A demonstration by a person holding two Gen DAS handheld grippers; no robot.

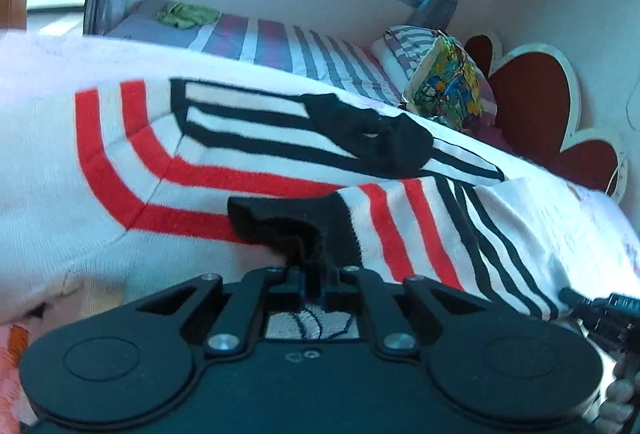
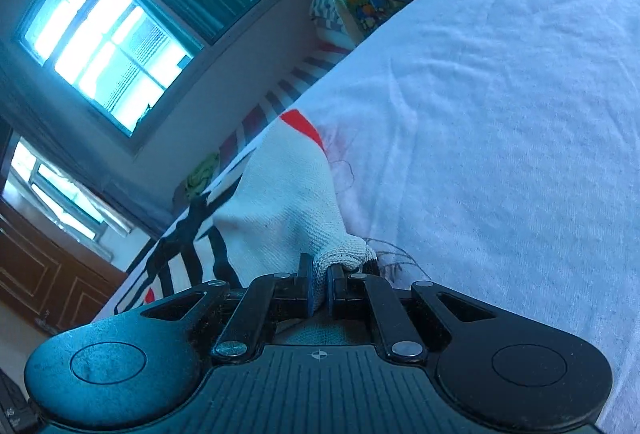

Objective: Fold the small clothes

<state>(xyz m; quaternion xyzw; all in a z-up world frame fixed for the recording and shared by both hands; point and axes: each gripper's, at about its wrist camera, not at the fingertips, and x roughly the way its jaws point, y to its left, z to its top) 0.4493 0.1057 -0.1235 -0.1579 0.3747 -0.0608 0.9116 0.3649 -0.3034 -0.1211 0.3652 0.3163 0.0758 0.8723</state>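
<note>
A small white knit sweater [image 1: 120, 154] with red and black stripes lies on the bed, partly folded over. My left gripper [image 1: 314, 276] is shut on its black ribbed cuff [image 1: 288, 230], close to the camera. My right gripper [image 2: 319, 286] is shut on a white ribbed edge of the same sweater [image 2: 280, 202], which stretches away from the jaws above the white sheet [image 2: 500, 114]. The right gripper also shows at the right edge of the left wrist view [image 1: 600, 308].
The bed has a white sheet [image 1: 580, 218] under the sweater and a striped blanket [image 1: 280, 42] beyond. A green cloth [image 1: 186, 14] lies at the far end. A colourful bag [image 1: 444, 82] and red headboard [image 1: 532, 94] stand to the right. Windows are behind.
</note>
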